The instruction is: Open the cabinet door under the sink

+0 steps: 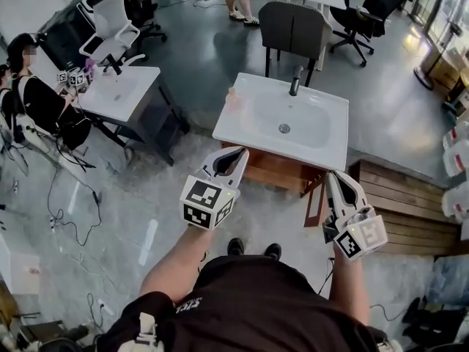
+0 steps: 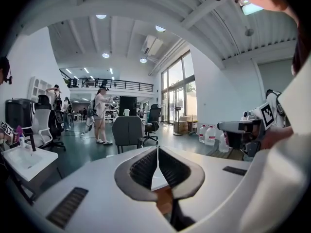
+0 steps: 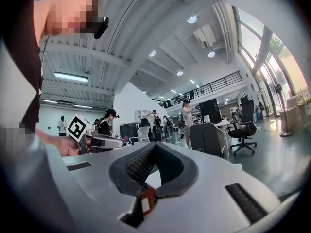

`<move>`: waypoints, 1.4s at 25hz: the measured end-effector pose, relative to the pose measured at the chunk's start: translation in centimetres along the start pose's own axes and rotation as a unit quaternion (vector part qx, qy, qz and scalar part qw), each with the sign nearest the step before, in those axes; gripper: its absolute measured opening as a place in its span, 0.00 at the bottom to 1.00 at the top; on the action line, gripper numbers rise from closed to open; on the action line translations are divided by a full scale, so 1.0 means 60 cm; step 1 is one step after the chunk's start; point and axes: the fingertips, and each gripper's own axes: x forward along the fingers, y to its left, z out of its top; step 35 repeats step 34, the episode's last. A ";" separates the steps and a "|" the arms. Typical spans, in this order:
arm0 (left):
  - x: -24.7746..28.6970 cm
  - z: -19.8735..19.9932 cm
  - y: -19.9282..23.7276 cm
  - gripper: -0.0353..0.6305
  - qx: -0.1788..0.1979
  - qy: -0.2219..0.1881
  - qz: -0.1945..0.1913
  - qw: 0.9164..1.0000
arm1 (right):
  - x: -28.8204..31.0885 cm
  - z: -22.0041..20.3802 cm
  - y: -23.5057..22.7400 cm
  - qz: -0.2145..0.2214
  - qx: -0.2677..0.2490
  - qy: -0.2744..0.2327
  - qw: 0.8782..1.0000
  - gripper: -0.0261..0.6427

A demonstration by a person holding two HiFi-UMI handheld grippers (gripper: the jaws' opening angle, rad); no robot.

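Note:
The white sink basin (image 1: 322, 141) tops a brown wooden cabinet (image 1: 272, 169) in the middle of the head view. A brown door panel (image 1: 315, 205) stands out edge-on from the cabinet's right front corner. My left gripper (image 1: 239, 151) hangs in front of the cabinet's left side, shut and empty. My right gripper (image 1: 330, 174) hovers beside the door panel, also shut with nothing in it. In the left gripper view the closed left gripper (image 2: 157, 148) points level across the room, with the right gripper (image 2: 238, 127) visible beyond. The right gripper (image 3: 155, 143) looks the same way, pads together.
A second white sink table (image 1: 139, 86) stands to the left with a seated person (image 1: 33, 86) beside it. A grey chair (image 1: 294, 26) sits behind the sink. Wooden slats (image 1: 410, 204) and water jugs (image 1: 458, 160) lie at the right. Cables (image 1: 66, 204) trail on the floor.

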 end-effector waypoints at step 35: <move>0.008 -0.055 0.039 0.09 -0.024 0.015 0.012 1.000 | 0.052 -0.035 0.011 0.005 -0.002 0.038 0.999 0.06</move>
